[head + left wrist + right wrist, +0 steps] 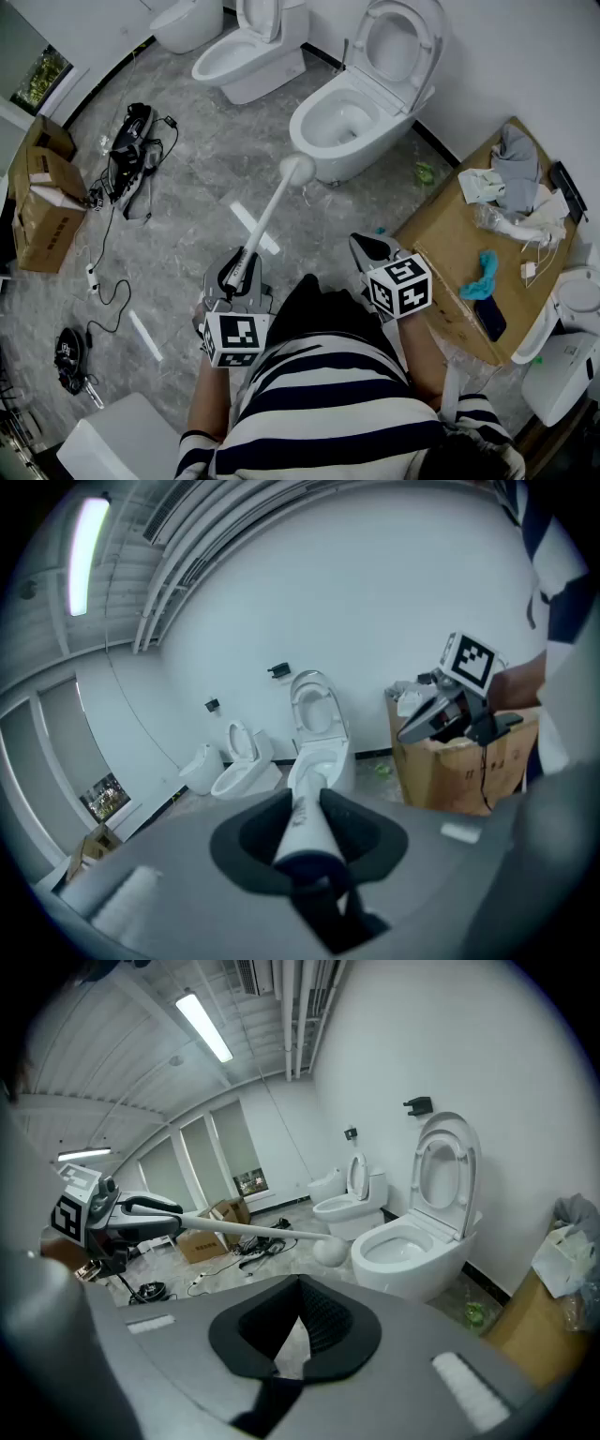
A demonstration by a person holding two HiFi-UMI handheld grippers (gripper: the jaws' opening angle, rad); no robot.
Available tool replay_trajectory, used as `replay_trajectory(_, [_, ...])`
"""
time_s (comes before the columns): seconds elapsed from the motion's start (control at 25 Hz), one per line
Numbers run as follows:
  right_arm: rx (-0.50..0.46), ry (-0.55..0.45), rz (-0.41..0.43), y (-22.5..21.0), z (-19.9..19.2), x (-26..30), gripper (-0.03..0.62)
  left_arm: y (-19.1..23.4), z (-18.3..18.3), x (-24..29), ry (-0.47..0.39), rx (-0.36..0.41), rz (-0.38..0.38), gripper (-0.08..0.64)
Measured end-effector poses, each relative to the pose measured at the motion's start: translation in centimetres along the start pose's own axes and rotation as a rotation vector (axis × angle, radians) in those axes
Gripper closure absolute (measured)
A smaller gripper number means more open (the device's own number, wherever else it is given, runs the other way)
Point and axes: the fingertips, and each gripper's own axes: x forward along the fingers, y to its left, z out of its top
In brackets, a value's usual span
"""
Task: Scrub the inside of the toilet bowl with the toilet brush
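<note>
Our left gripper (237, 270) clamps the brush (272, 208) by its handle end so the head reaches toward the upper-centre bowl (302, 131), while our right gripper (367, 248) hangs clear, closed and empty.

Your left gripper (239, 267) is clamped on the toilet brush (272, 202) handle, held short of the toilet (347, 122). Right gripper (370, 248) sits alongside, jaws together, empty.

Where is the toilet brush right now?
In the head view the left gripper grips the toilet brush by its handle; its white head hangs just outside the front rim of the nearest toilet.
</note>
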Motion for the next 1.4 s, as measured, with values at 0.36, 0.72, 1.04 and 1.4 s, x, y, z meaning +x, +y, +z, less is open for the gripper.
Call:
replay_trajectory(0.36, [0.056, -0.030, 0.000, -1.5, 0.3, 0.2, 0.594, -0.5, 0.5, 0.8, 0.002, 0.014, -0.006, 0.560])
replay_trajectory(0.72, [0.076, 0.010, 0.007, -1.6, 0.2, 2.3, 0.594, 0.8, 0.4, 2.1, 0.019, 0.022, -0.024, 0.560])
replay_trajectory(1.04, [0.107, 0.055, -0.013, -2.8, 1.6, 6.8, 0.594, 3.8, 0.5, 6.9, 0.012, 0.027, -0.093, 0.560])
replay_trajectory(1.4, [0.148, 0.082, -0.068, -5.1, 6.9, 14.0, 0.594, 9.9, 2.0, 14.6, -0.010, 0.070, -0.206, 0.560])
